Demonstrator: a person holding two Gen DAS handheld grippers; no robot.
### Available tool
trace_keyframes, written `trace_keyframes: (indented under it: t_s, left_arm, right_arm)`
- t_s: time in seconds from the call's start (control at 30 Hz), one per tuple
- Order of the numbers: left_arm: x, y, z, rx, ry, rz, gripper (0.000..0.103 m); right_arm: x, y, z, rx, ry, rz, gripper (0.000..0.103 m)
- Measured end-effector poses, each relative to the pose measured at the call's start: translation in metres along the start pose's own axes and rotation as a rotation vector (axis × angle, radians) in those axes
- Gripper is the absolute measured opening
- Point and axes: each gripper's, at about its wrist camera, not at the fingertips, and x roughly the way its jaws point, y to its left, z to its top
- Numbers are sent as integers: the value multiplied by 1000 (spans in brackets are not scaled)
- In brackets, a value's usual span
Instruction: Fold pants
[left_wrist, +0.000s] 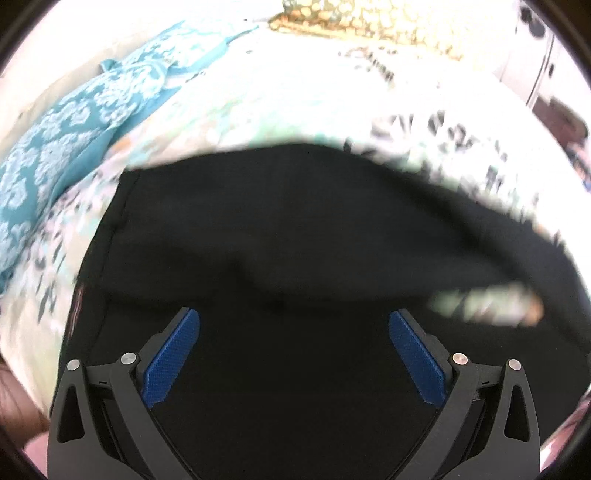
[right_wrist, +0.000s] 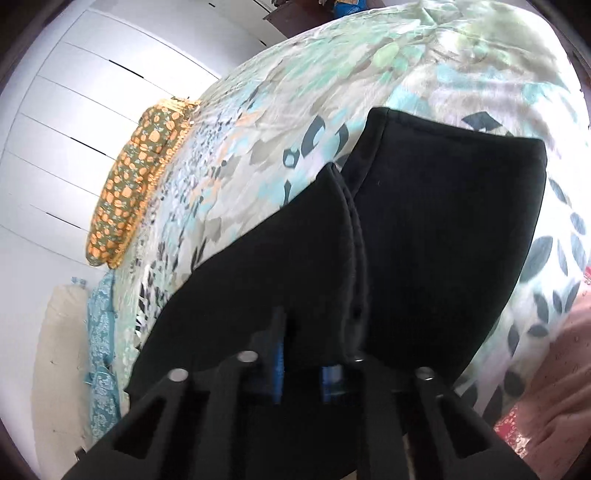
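The black pants (left_wrist: 288, 229) lie on a floral bedsheet (left_wrist: 280, 107), filling the lower part of the left wrist view. My left gripper (left_wrist: 294, 325) hangs over them with its blue pads (left_wrist: 173, 354) wide apart and nothing between them. In the right wrist view the pants (right_wrist: 443, 229) lie partly folded, with a raised fold edge running toward the camera. My right gripper (right_wrist: 303, 369) is shut on that black fabric; the cloth covers most of its blue pads (right_wrist: 330, 382).
A teal patterned cloth (left_wrist: 74, 136) lies at the left of the bed. An orange and green patterned cushion (right_wrist: 136, 177) sits near the bed's far edge by a white wardrobe (right_wrist: 74, 110). The bedsheet (right_wrist: 332, 74) spreads beyond the pants.
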Motion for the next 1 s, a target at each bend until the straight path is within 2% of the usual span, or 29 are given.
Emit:
trace_keyframes:
  t_s: [0.13, 0.23, 0.33, 0.43, 0.6, 0.63, 0.7, 0.73, 0.77, 0.8, 0.83, 0.87, 1.0]
  left_arm:
    - [22, 5, 55, -140, 73, -118, 103]
    - [50, 10, 77, -267, 137, -133, 102]
    - [72, 9, 84, -371, 177, -157, 102]
    - [84, 5, 86, -401, 192, -172, 102]
    - [94, -2, 94, -368, 203, -140, 100]
    - [97, -1, 95, -372, 208, -135, 97]
    - [102, 3, 95, -398, 223, -142, 73]
    - [107, 6, 94, -418, 234, -161, 68]
    - [111, 8, 93, -430, 242, -178, 58]
    - [113, 11, 91, -437, 242, -187, 41]
    - [113, 12, 90, -439, 231, -197, 17]
    - [110, 14, 89, -444, 214, -217, 8]
    - [74, 22, 91, -481, 115, -283, 8]
  right_arm:
    - [-25, 21, 2, -105, -50, 68, 9]
    - [-46, 38, 0, -183, -85, 109, 9]
    - [-64, 45, 1, -225, -111, 150, 9]
    - [-88, 41, -2, -240, -120, 206, 9]
    - [-121, 45, 1, -272, -129, 288, 8]
    - [-126, 48, 2, -284, -124, 307, 8]
    - [-137, 53, 2, -315, -106, 348, 8]
    - [-142, 55, 2, -334, -99, 365, 8]
    - [-147, 56, 3, -353, -94, 375, 8]
    - [-151, 55, 4, -359, -88, 381, 8]
    - [-153, 53, 5, -356, -81, 385, 8]
    - [-153, 49, 9, -347, -69, 371, 8]
    - [-123, 42, 28, -357, -17, 294, 8]
